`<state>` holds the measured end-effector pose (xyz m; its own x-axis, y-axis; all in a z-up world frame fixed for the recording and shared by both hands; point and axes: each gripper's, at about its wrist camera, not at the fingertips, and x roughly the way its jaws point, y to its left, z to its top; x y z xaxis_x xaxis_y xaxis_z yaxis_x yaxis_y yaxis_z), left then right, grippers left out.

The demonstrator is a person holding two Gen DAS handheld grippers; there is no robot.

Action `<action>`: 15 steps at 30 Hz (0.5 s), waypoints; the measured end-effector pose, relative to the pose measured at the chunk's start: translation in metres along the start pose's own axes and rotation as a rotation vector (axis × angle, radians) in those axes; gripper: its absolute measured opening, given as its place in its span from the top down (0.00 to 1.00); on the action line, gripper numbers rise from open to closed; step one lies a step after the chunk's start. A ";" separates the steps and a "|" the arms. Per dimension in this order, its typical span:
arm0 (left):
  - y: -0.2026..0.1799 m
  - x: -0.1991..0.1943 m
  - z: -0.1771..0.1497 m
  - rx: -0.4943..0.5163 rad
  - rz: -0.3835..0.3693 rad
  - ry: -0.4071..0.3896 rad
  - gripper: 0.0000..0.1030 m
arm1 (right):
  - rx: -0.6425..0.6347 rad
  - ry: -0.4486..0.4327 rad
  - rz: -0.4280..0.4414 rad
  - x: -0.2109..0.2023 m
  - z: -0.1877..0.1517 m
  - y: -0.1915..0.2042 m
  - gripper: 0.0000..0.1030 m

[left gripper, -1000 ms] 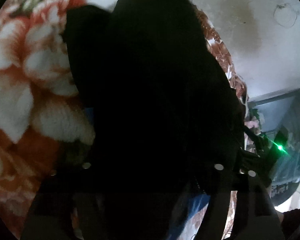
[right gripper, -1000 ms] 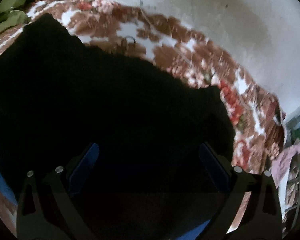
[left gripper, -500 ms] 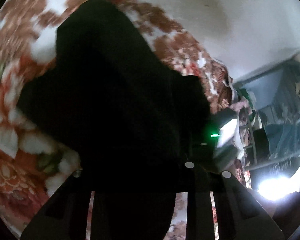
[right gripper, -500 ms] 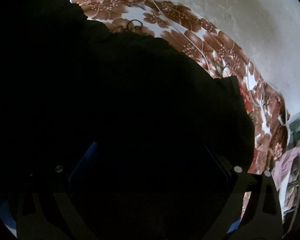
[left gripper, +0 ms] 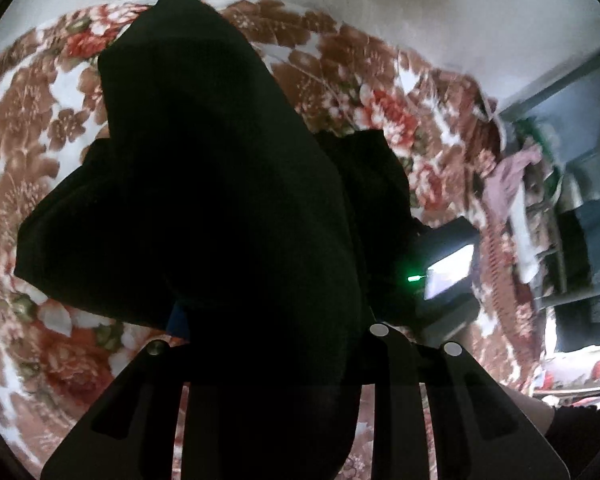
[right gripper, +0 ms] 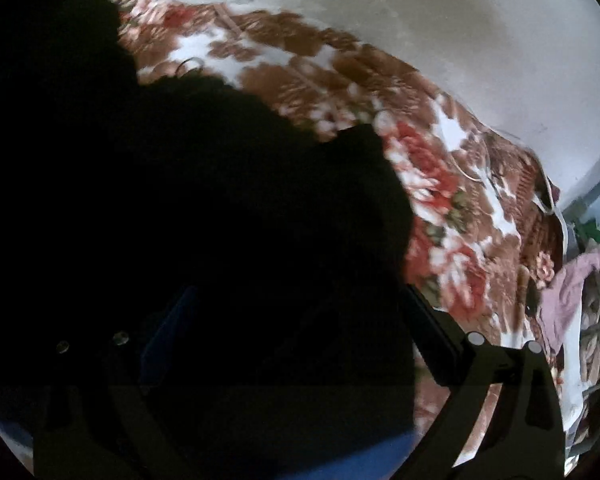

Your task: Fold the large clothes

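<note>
Mostly the black garment swallowed the left wrist view, hiding the left gripper where its fingers clenched a bunch of the cloth, the rest draping over a floral blanket. Further right, the same dark cloth covered the space between the right gripper's fingers, which stood wide apart and released. At the far right edge, a pink cloth sat in blurred clutter, its container indistinct.

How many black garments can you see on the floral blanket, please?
1: the black garment lies on the floral blanket, with part of it pinched in the left gripper. Its folds may hide more.
</note>
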<state>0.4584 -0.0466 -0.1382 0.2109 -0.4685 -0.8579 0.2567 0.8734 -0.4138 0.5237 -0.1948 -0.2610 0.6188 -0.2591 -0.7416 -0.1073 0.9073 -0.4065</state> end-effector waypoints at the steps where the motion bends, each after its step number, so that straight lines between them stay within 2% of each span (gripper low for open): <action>1: -0.005 0.003 -0.001 0.014 0.015 0.019 0.76 | -0.014 0.003 -0.005 0.003 0.001 0.005 0.05; 4: -0.032 0.018 0.006 0.070 0.071 0.087 0.76 | -0.003 0.013 0.021 0.007 0.001 0.005 0.05; 6: -0.048 0.029 0.014 0.098 0.087 0.128 0.76 | 0.105 -0.023 0.118 -0.004 -0.004 -0.023 0.05; 7: -0.056 0.034 0.019 0.108 0.089 0.146 0.76 | 0.151 -0.040 0.133 -0.011 -0.007 -0.035 0.05; 11: -0.103 0.063 0.038 0.217 0.134 0.236 0.73 | 0.370 -0.056 0.124 -0.044 -0.031 -0.108 0.05; 15: -0.147 0.115 0.047 0.300 0.163 0.352 0.69 | 0.363 0.042 0.038 -0.017 -0.046 -0.145 0.05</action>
<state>0.4892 -0.2357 -0.1617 -0.0471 -0.2100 -0.9766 0.5179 0.8309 -0.2036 0.4931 -0.3366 -0.2139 0.5864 -0.2293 -0.7769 0.1583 0.9731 -0.1677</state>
